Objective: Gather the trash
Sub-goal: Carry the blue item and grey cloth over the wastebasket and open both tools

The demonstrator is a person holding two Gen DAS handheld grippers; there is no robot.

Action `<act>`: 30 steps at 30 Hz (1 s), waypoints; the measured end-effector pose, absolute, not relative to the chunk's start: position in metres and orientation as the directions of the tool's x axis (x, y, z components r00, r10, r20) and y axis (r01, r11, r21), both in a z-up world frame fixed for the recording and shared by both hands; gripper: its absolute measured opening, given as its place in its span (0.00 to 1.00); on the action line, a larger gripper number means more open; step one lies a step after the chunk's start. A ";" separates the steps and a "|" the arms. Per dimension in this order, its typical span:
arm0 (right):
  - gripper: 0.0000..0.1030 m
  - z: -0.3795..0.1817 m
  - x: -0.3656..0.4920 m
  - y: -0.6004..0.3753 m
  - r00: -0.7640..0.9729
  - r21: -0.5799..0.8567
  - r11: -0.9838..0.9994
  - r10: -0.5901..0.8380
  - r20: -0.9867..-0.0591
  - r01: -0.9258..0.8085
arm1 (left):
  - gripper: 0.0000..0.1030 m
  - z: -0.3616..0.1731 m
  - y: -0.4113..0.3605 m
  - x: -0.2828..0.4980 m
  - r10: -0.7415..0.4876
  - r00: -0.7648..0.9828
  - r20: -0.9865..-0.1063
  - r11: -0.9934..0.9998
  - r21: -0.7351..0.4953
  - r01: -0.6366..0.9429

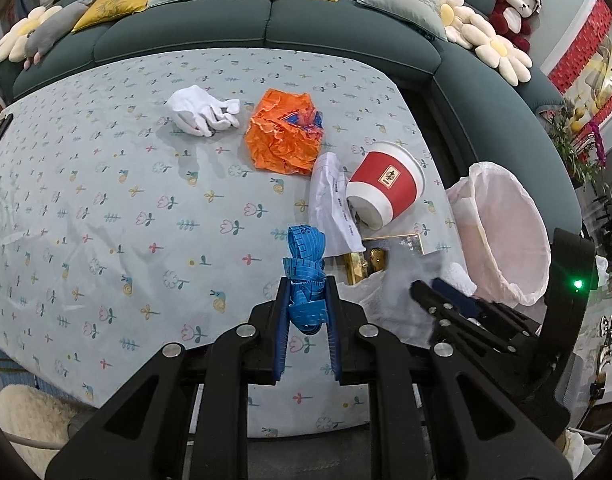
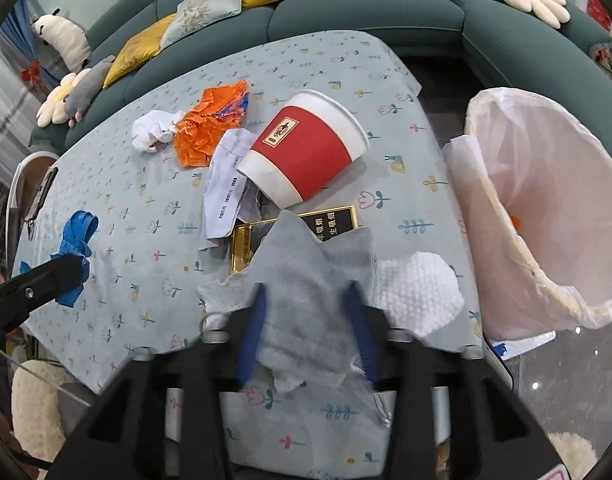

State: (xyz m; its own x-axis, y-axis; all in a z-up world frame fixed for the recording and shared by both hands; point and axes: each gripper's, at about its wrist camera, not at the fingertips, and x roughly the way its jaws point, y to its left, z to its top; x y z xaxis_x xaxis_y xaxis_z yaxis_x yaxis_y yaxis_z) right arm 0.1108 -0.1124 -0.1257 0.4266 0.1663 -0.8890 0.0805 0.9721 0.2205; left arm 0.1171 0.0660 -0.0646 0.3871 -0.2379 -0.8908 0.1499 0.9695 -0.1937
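The blue measuring tape (image 1: pixel 305 276) is showing black tick marks and a numeral 3 near its top loop. The black and gold box (image 2: pixel 334 222) is displaying gold Chinese characters, 吸烟 being readable in 2 rows. The crumpled white paper (image 2: pixel 226 184) is carrying printed lines too small to read, and the red cup (image 2: pixel 306 148) is bearing a small emblem label that is staying illegible

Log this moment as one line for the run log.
left gripper: shut on blue tape measure | right gripper: holds grey cloth | lined bin: right of table | red cup: on its side
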 end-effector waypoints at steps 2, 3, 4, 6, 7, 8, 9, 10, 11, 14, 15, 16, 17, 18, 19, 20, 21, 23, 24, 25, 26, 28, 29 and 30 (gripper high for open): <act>0.03 -0.120 0.112 -0.114 0.443 0.235 0.969 0.181 -0.878 0.071 | 0.16 -0.064 0.062 0.119 -0.236 0.388 -0.891 0.969 -0.189 0.158; 0.03 -0.114 0.112 -0.115 0.459 0.243 0.968 0.187 -0.869 0.066 | 0.16 -0.063 0.060 0.120 -0.236 0.389 -0.891 0.969 -0.187 0.161; 0.02 -0.109 0.111 -0.117 0.472 0.251 0.966 0.194 -0.860 0.062 | 0.16 -0.062 0.059 0.121 -0.237 0.390 -0.890 0.969 -0.187 0.164; 0.02 -0.099 0.111 -0.120 0.494 0.262 0.963 0.200 -0.846 0.059 | 0.16 -0.061 0.055 0.124 -0.240 0.391 -0.889 0.968 -0.188 0.167; 0.02 -0.092 0.110 -0.123 0.511 0.266 0.962 0.199 -0.836 0.061 | 0.16 -0.059 0.054 0.125 -0.241 0.392 -0.888 0.967 -0.189 0.169; 0.02 -0.085 0.109 -0.126 0.526 0.273 0.960 0.200 -0.827 0.064 | 0.16 -0.057 0.052 0.126 -0.245 0.395 -0.885 0.966 -0.191 0.172; 0.02 -0.080 0.110 -0.129 0.537 0.279 0.958 0.200 -0.819 0.068 | 0.16 -0.055 0.051 0.126 -0.247 0.398 -0.883 0.966 -0.192 0.174; 0.02 -0.073 0.109 -0.133 0.554 0.285 0.956 0.199 -0.808 0.072 | 0.16 -0.052 0.048 0.126 -0.251 0.404 -0.880 0.965 -0.192 0.181; 0.02 -0.067 0.109 -0.137 0.566 0.289 0.955 0.200 -0.800 0.072 | 0.16 -0.049 0.045 0.127 -0.254 0.409 -0.877 0.963 -0.192 0.187; 0.02 -0.047 0.108 -0.148 0.605 0.292 0.953 0.187 -0.774 0.078 | 0.16 -0.039 0.036 0.128 -0.266 0.419 -0.868 0.959 -0.195 0.204; 0.02 -0.044 0.108 -0.150 0.611 0.292 0.953 0.184 -0.770 0.081 | 0.16 -0.036 0.033 0.128 -0.268 0.423 -0.865 0.958 -0.193 0.212; 0.02 -0.037 0.107 -0.156 0.624 0.290 0.953 0.172 -0.762 0.092 | 0.16 -0.032 0.028 0.128 -0.271 0.428 -0.862 0.956 -0.190 0.223; 0.02 -0.034 0.106 -0.160 0.630 0.291 0.952 0.165 -0.759 0.100 | 0.16 -0.029 0.024 0.129 -0.274 0.432 -0.859 0.955 -0.188 0.231; 0.02 -0.031 0.106 -0.164 0.636 0.291 0.950 0.159 -0.755 0.108 | 0.16 -0.026 0.020 0.129 -0.278 0.435 -0.857 0.953 -0.187 0.239; 0.02 -0.028 0.105 -0.170 0.643 0.293 0.949 0.151 -0.751 0.118 | 0.16 -0.023 0.016 0.129 -0.282 0.438 -0.854 0.951 -0.187 0.248; 0.02 -0.025 0.104 -0.177 0.651 0.291 0.948 0.140 -0.746 0.129 | 0.16 -0.020 0.011 0.130 -0.287 0.440 -0.851 0.948 -0.187 0.257; 0.02 -0.023 0.102 -0.182 0.656 0.289 0.947 0.131 -0.743 0.138 | 0.16 -0.018 0.005 0.130 -0.292 0.441 -0.848 0.945 -0.186 0.268; 0.02 -0.019 0.098 -0.193 0.665 0.287 0.946 0.115 -0.738 0.154 | 0.16 -0.013 -0.006 0.130 -0.301 0.443 -0.844 0.940 -0.184 0.288; 0.02 -0.017 0.096 -0.199 0.670 0.286 0.944 0.107 -0.735 0.164 | 0.16 -0.011 -0.012 0.130 -0.307 0.443 -0.842 0.936 -0.183 0.300; 0.02 -0.016 0.094 -0.203 0.673 0.287 0.943 0.101 -0.733 0.171 | 0.16 -0.010 -0.017 0.130 -0.310 0.444 -0.841 0.934 -0.181 0.309; 0.02 -0.015 0.092 -0.209 0.676 0.287 0.941 0.094 -0.731 0.179 | 0.16 -0.008 -0.024 0.130 -0.315 0.443 -0.839 0.930 -0.178 0.322; 0.02 -0.013 0.088 -0.221 0.681 0.283 0.938 0.077 -0.729 0.198 | 0.16 -0.005 -0.038 0.129 -0.328 0.441 -0.835 0.920 -0.177 0.350; 0.02 -0.013 0.086 -0.226 0.683 0.282 0.937 0.069 -0.728 0.206 | 0.16 -0.004 -0.044 0.127 -0.333 0.440 -0.834 0.916 -0.176 0.360; 0.02 -0.012 0.084 -0.231 0.684 0.281 0.935 0.062 -0.727 0.214 | 0.16 -0.002 -0.053 0.127 -0.339 0.439 -0.832 0.910 -0.173 0.377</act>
State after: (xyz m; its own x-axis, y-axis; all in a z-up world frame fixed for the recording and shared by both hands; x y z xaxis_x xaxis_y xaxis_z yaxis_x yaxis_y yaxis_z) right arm 0.0842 -0.2314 -0.0121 0.6842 0.0619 -0.7266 0.2141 0.9354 0.2813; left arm 0.1265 -0.0526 -0.0023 0.4389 -0.3394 -0.8319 0.3767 0.9101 -0.1726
